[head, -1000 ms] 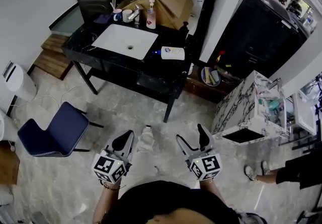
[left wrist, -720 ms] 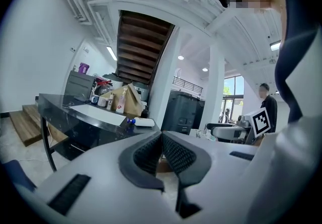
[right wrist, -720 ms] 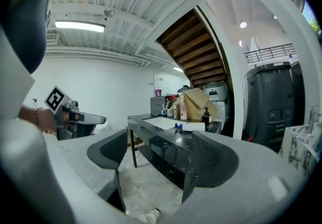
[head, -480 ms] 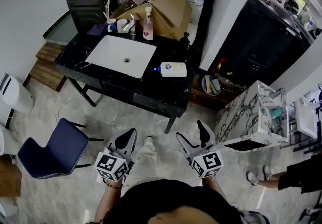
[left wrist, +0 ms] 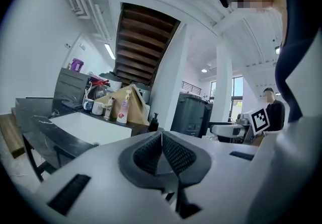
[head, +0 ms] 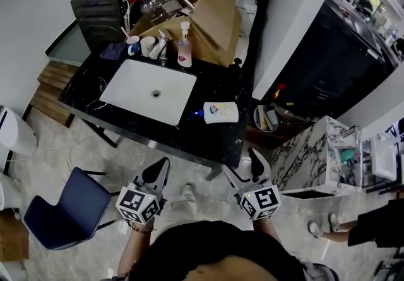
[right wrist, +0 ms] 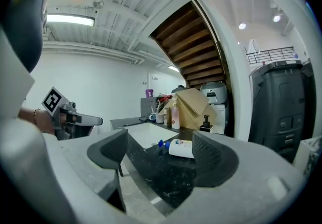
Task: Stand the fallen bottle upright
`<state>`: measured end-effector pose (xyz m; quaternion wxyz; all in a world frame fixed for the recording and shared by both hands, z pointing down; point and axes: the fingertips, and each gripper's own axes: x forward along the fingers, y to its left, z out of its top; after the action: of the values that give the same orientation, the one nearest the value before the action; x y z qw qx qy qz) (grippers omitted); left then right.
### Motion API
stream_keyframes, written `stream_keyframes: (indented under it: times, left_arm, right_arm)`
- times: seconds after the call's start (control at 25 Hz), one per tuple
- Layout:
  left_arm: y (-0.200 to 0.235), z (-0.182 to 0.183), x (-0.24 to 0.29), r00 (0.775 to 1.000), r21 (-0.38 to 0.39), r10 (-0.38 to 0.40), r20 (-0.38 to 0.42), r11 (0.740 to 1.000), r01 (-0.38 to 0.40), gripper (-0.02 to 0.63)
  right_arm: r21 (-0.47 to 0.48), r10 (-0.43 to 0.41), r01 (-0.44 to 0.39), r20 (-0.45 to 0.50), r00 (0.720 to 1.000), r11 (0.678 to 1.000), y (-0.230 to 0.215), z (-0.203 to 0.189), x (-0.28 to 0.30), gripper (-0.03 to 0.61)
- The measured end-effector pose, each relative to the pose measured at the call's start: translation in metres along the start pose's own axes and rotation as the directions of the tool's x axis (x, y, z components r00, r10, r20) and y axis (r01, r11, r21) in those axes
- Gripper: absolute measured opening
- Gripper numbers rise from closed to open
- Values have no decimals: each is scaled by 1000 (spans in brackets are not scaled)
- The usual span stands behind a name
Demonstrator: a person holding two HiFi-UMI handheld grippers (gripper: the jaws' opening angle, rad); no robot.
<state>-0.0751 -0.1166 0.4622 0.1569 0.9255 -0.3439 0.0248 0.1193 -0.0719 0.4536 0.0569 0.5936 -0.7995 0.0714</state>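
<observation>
The fallen bottle [head: 220, 112] is white with a blue cap and lies on its side on the black counter [head: 208, 142], just right of the white sink [head: 149, 90]. In the right gripper view the fallen bottle [right wrist: 181, 148] lies ahead, between the jaws' line of sight and well beyond them. My right gripper [head: 240, 165] is open and empty, held in the air short of the counter's front edge. My left gripper [head: 161, 167] hangs beside it, shut with nothing in it; in the left gripper view the left gripper [left wrist: 161, 140] shows its pads pressed together.
An upright pump bottle [head: 184, 46], cups and a tap stand behind the sink. A cardboard box [head: 211, 8] leans at the counter's back. A small black pump bottle [head: 235, 66] is at the right edge. A blue chair [head: 60, 213] is at left, a marble cabinet [head: 315, 147] at right.
The person has stepped toward the counter, so counter and bottle now sit closer to both grippers. The grippers keep their pose: left shut, right open.
</observation>
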Motion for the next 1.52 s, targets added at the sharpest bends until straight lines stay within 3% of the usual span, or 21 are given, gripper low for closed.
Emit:
stream_keyframes:
  times: [0.32, 0.48, 0.76, 0.96, 1.04, 1.12, 1.32, 1.44, 1.52]
  left_arm:
    - [51, 37, 56, 1000, 22, -13, 27, 1000, 12, 3]
    - [71, 40, 76, 1000, 32, -1, 22, 999, 0, 3]
    - [76, 28, 96, 1000, 2, 6, -18, 1000, -6, 3]
    - [86, 42, 108, 998, -4, 57, 4, 998, -57, 3]
    - [89, 48, 111, 997, -13, 82, 18, 997, -81, 3]
    - [91, 55, 111, 994, -13, 105, 34, 994, -105, 3]
    - [102, 64, 102, 979, -23, 193, 71, 981, -192, 3]
    - [107, 53, 92, 968, -47, 246, 55, 969, -244, 3]
    - [111, 48, 85, 959, -62, 278, 54, 959, -275, 3]
  right_arm:
    - [-28, -26, 26, 0, 1000, 999, -40, 20, 71, 396]
    - [-118, -10, 5, -41, 999, 993, -53, 13, 97, 397]
    - [-224, 109, -142, -154, 982, 964, -60, 0, 125, 396]
    - [-259, 241, -308, -259, 935, 916, -61, -2, 154, 396]
    - [-295, 290, -393, -338, 895, 871, -59, -6, 168, 397]
    - [-331, 334, -490, -428, 840, 807, -54, -13, 183, 396]
    - [-404, 376, -699, -629, 680, 590, -40, -33, 221, 367]
    - [-358, 382, -808, -743, 550, 469, -27, -48, 234, 350]
    - [-315, 352, -858, -812, 465, 405, -21, -62, 239, 330]
